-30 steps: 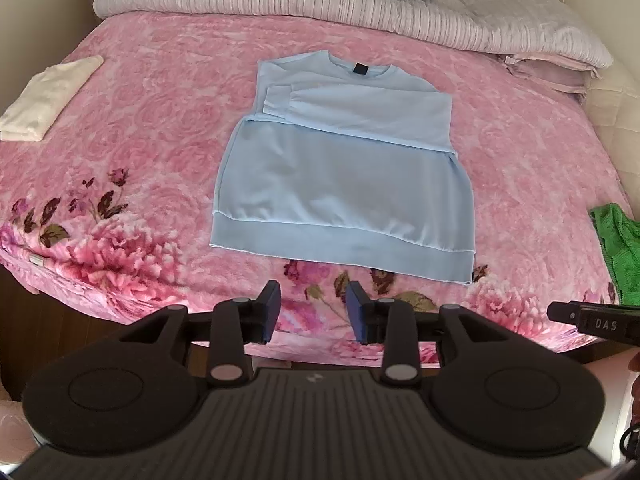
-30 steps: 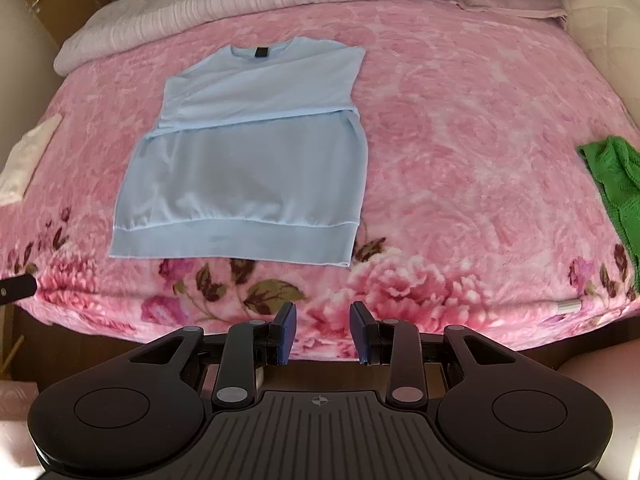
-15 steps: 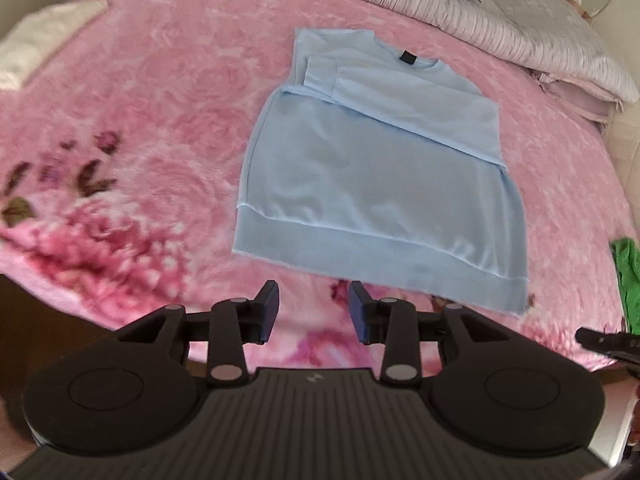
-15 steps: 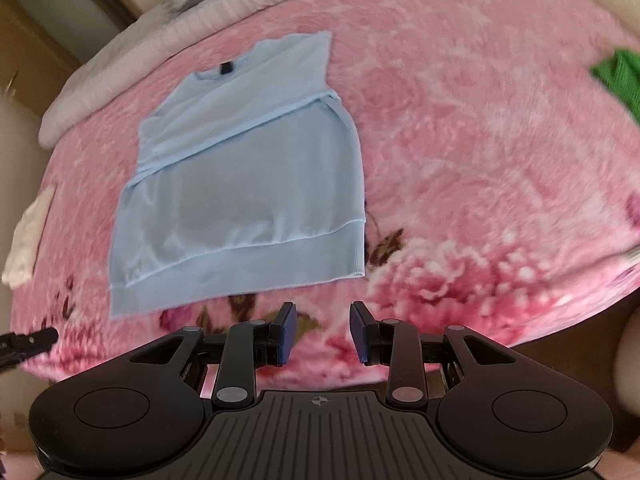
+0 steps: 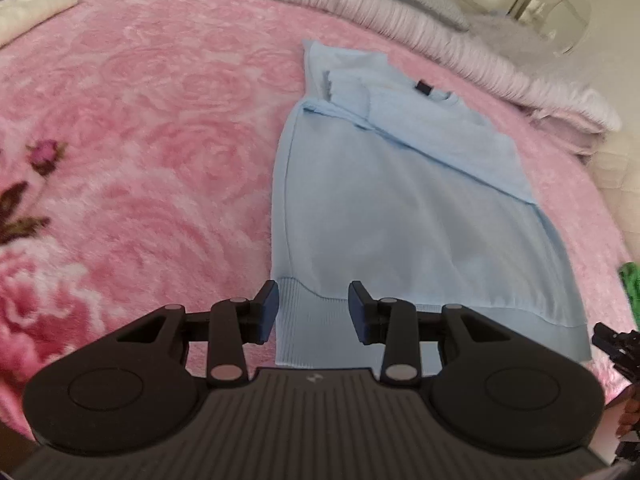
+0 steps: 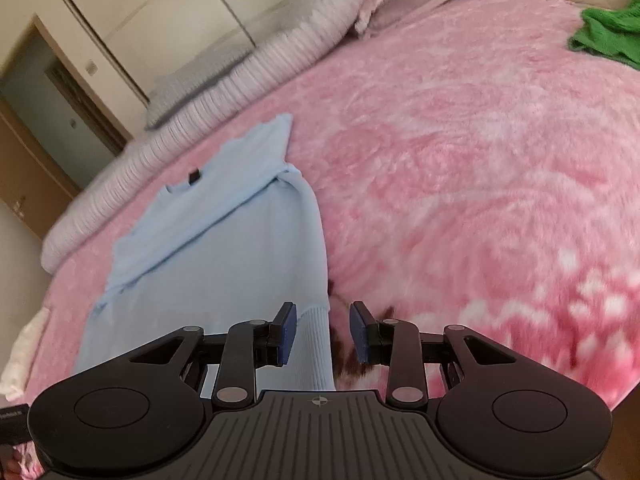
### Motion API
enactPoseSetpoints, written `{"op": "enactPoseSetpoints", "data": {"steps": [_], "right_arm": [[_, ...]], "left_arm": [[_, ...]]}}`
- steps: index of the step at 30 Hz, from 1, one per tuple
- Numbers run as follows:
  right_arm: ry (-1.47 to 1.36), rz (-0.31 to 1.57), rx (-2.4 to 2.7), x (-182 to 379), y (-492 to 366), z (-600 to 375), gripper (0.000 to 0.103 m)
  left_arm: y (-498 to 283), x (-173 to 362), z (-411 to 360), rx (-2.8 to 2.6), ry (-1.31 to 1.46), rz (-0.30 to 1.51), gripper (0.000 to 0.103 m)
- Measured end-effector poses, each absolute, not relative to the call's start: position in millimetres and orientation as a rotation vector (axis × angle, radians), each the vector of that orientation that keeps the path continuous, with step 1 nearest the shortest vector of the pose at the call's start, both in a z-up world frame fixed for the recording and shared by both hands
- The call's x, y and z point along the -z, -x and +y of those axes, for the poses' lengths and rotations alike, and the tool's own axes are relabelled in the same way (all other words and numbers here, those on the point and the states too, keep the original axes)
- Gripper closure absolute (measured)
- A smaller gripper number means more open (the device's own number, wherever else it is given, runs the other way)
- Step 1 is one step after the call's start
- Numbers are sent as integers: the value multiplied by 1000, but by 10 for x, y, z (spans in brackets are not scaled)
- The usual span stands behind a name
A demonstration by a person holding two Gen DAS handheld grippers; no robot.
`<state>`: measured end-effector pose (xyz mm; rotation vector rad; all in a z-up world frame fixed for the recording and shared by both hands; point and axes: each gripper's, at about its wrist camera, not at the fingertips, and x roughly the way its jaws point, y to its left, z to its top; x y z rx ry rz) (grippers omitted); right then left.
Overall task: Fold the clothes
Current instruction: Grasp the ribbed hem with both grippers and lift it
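Note:
A light blue sweatshirt (image 5: 404, 216) lies flat on the pink floral blanket (image 5: 152, 152), sleeves folded across its chest, collar away from me. My left gripper (image 5: 313, 308) is open, its fingers straddling the near left corner of the ribbed hem. In the right wrist view the sweatshirt (image 6: 224, 256) lies at the left. My right gripper (image 6: 323, 332) is open over the near right hem corner, with the hem edge between its fingers. Neither gripper holds cloth.
A green garment (image 6: 608, 36) lies at the bed's far right. A folded cream cloth (image 5: 32, 12) sits at the far left. Striped bedding and pillows (image 5: 400, 20) are piled along the head of the bed. A wardrobe and a doorway (image 6: 60, 128) stand beyond.
Both grippers have moved forward and down from the bed's edge to the sweatshirt's hem corners, left at the left corner, right at the right. Both stayed open.

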<state>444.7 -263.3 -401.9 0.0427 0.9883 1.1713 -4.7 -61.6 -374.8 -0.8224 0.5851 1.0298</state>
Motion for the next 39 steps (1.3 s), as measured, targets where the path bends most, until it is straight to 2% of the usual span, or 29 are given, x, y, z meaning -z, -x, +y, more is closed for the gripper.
{"op": "enactPoseSetpoints", "data": {"steps": [3,7,9,11,22,29,33,34,36,38,39], "right_arm": [[-88,931,-1183,4050,-4289,-2881,69],[-80,843,-1175,3792,-3969,-3222,69],[-75,820,-1194,3690,-3891,-3318,69],[-69,809,-1204,3632,-3874,-3360,69],[-307,1274,-1157,4248,-4804,-2903,69],[-400,1451,-1272,4456,-5146,-2539,70],[-397,1486,-1339,4503,-5185,-2370,70],[-396,1487,-1354,4515,-5184,-2354,70],[-396,1489,-1383,4539,-5182,-2321,70],[-391,1485,-1407,4547,-5172,-2323,70],[-389,1479,-1418,4548,-5167,-2336,72]], "left_arm": [[166,3825,-723,-985,796,517,70],[320,3761,-834,-955,858,463,70],[362,3720,-866,-929,834,434,65],[356,3736,-830,-948,841,439,65],[418,4101,-335,-927,1102,355,62],[506,4276,-187,-843,1213,258,62],[507,4313,-143,-811,1238,239,63],[495,4322,-133,-803,1238,239,64],[448,4343,-115,-781,1234,244,76],[369,4359,-120,-775,1209,271,82],[334,4360,-122,-782,1186,283,90]]}}
